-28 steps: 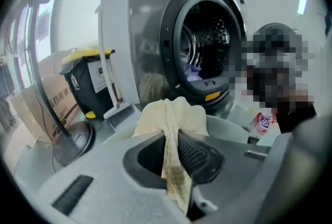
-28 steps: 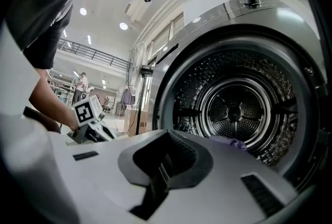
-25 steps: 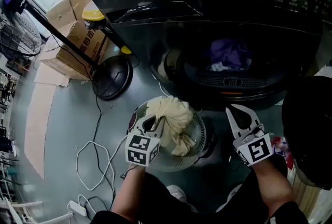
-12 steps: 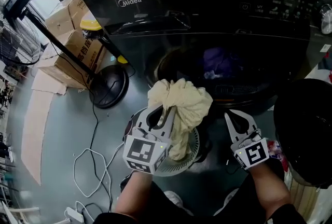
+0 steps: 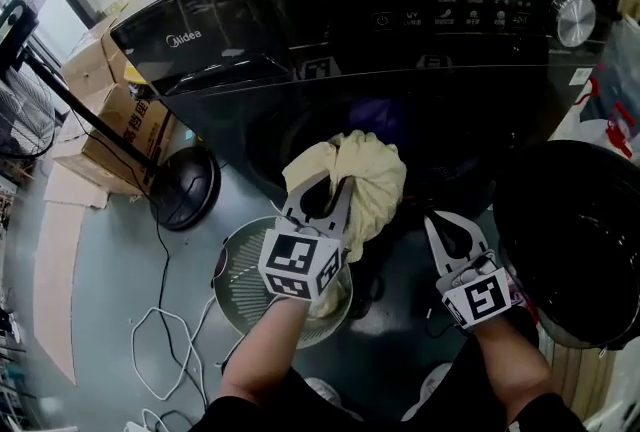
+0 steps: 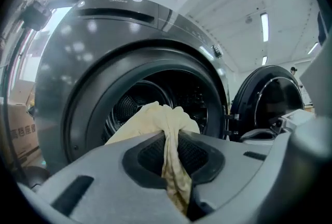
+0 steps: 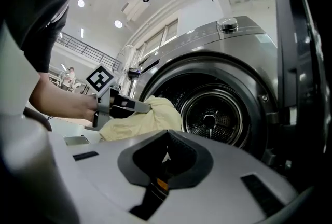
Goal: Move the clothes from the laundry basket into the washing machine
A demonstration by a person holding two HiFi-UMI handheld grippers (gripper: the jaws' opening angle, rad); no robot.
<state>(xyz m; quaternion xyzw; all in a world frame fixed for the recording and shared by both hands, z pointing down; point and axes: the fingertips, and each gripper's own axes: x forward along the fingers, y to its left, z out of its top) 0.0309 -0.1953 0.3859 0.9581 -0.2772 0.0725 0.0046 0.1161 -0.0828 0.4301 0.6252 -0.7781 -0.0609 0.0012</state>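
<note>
A bunched cream cloth (image 5: 365, 185) hangs pinched in my left gripper (image 5: 335, 185), held just in front of the dark washing machine (image 5: 300, 30) and its round drum opening (image 5: 400, 125). Something purple (image 5: 375, 112) lies inside the drum. In the left gripper view the cloth (image 6: 166, 124) runs down between the jaws of the left gripper (image 6: 171, 140), with the drum (image 6: 135, 106) straight ahead. The round laundry basket (image 5: 235, 270) sits on the floor below my left arm. My right gripper (image 5: 445, 225) is shut and empty beside the cloth; its own view shows the cloth (image 7: 150, 116) at the drum (image 7: 212, 119).
The machine's open door (image 5: 570, 240) stands to the right of my right gripper. A fan stand with a black round base (image 5: 180, 185), cardboard boxes (image 5: 115, 120) and loose white cables (image 5: 160, 340) lie on the floor at the left.
My left gripper has lifted the cream cloth out of the basket, up toward the drum opening. The right gripper has shifted slightly toward the machine.
</note>
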